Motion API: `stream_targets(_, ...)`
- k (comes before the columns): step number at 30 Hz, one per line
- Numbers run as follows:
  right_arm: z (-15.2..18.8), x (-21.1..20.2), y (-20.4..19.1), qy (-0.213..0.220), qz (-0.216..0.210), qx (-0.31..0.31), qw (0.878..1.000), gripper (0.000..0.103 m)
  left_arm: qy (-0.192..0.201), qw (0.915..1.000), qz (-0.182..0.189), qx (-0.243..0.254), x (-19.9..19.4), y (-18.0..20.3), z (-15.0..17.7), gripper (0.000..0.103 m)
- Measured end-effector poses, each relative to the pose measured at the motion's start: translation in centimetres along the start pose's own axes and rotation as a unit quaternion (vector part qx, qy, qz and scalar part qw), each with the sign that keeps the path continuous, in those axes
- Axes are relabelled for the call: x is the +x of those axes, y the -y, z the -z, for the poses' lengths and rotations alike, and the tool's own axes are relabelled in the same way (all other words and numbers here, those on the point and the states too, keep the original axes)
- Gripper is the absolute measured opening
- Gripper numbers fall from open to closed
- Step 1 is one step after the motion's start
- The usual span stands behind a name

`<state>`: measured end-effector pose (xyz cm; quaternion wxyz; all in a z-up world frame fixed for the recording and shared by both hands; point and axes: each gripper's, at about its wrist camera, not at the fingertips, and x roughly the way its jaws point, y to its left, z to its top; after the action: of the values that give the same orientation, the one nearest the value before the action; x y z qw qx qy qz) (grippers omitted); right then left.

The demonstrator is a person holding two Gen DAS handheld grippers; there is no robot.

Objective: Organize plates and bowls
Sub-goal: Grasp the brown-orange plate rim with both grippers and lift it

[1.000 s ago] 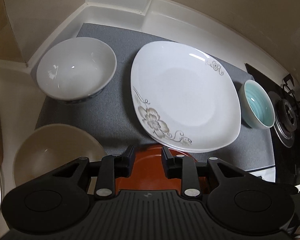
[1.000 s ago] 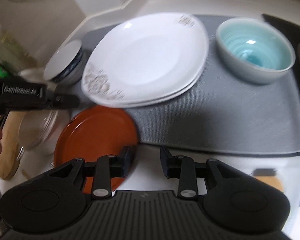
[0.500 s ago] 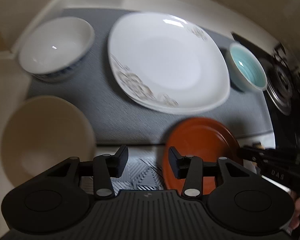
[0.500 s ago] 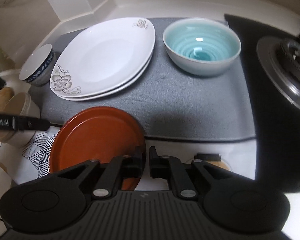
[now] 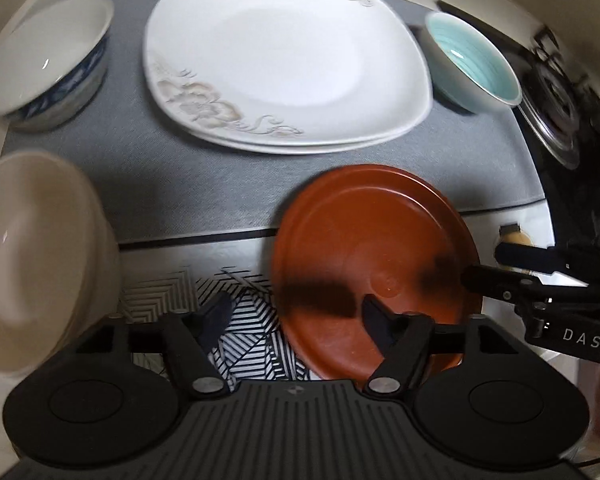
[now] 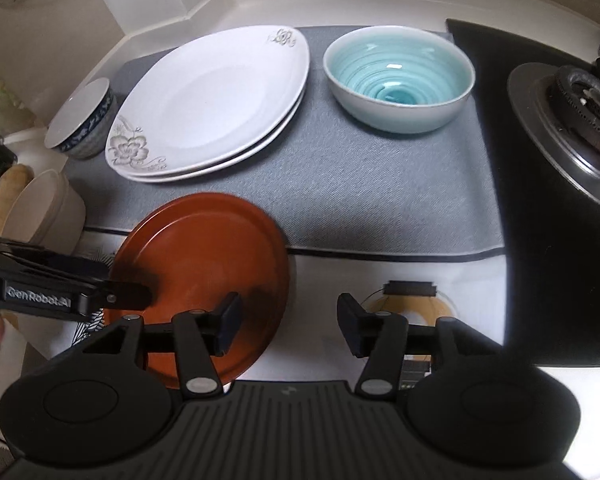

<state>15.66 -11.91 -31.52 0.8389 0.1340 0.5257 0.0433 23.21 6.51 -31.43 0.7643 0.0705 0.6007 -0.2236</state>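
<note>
Orange plate [image 6: 204, 276] lying flat at the front edge of the grey mat [image 6: 380, 184], partly on it and partly on the white counter [image 6: 324, 320] and a striped cloth [image 5: 252, 320]. Left gripper [image 5: 296, 316] released, jaws just been opening, one finger over the plate, the other over the cloth, nothing clamped. Right gripper [image 6: 288, 322] likewise released, jaws just been opening, left finger above the plate's right rim, perhaps not touching; hard to tell. Two white floral plates [image 6: 208, 104] stacked mid-mat. Teal bowl [image 6: 398, 80] just beside them near the mat's right back corner. Blue-patterned bowl [image 6: 84, 120] at the left back corner. Beige bowl [image 5: 36, 264] at the mat's left front corner. Gas burner [image 6: 580, 116] off the right edge.
</note>
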Motion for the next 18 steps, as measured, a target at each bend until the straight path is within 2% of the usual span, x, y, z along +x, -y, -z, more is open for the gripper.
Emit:
stream_targets(3, 0.4, 0.1, -0.7, 0.000, -0.004, -0.022, 1.000, 0.057, 0.003, 0.9993, -0.023, 0.028, 0.5, 1.7, 0.6, 0.087)
stream_targets(5, 0.5, 0.4, -0.8, -0.004, 0.001, -0.023, 1.000, 0.048, 0.014, 0.9987, -0.036, 0.033, 0.6, 2.3, 1.0, 0.084)
stream_targets(7, 0.6, 0.6, -0.6, -0.006, 0.005, -0.018, 1.000, 0.042, 0.042, 0.9974, -0.038, 0.044, 0.1, 2.6, 1.6, 0.057)
stream_targets(8, 0.7, 0.7, -0.5, -0.006, 0.008, -0.019, 1.000, 0.036, 0.050, 0.9968, -0.034, 0.052, -0.1, 2.8, 1.7, 0.029)
stream_targets(11, 0.9, 0.7, -0.7, 0.002, 0.021, -0.036, 0.999, 0.023, 0.046, 0.9980, -0.025, 0.034, -0.2, 2.1, 1.6, 0.022)
stream_targets(14, 1.2, 0.6, -0.3, 0.008, 0.023, -0.028, 0.999, 0.013, 0.036, 0.9988, -0.018, 0.026, -0.3, 1.6, 1.2, 0.020)
stream_targets(18, 1.4, 0.2, -0.1, 0.006, 0.019, -0.018, 1.000, 0.011, 0.021, 0.9998, -0.002, 0.007, -0.8, 1.2, 0.8, 0.020)
